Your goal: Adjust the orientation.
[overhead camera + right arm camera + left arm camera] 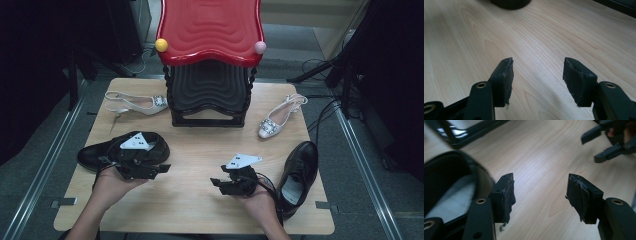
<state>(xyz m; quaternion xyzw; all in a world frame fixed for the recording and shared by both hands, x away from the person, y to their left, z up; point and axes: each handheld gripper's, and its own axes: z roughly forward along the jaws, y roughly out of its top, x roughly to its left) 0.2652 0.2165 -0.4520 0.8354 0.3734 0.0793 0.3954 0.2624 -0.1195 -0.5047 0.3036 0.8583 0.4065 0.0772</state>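
Note:
Two black leather shoes lie on the wooden table [195,150]: one [107,150] at the left, one [300,172] at the right. Two white heeled sandals lie farther back, one [135,104] on the left and one [280,117] on the right. My left gripper [165,169] is held open just in front of the left black shoe and points right. In the left gripper view its jaws [540,197] stand apart over bare wood, with that shoe's opening [449,190] beside the left jaw. My right gripper [215,183] points left, open, with nothing between its jaws [537,80].
A two-tier shoe rack [210,55], red shelf above a black one, stands at the back middle of the table. Cables trail on the floor to the right. The other gripper [609,142] shows at the upper right of the left gripper view.

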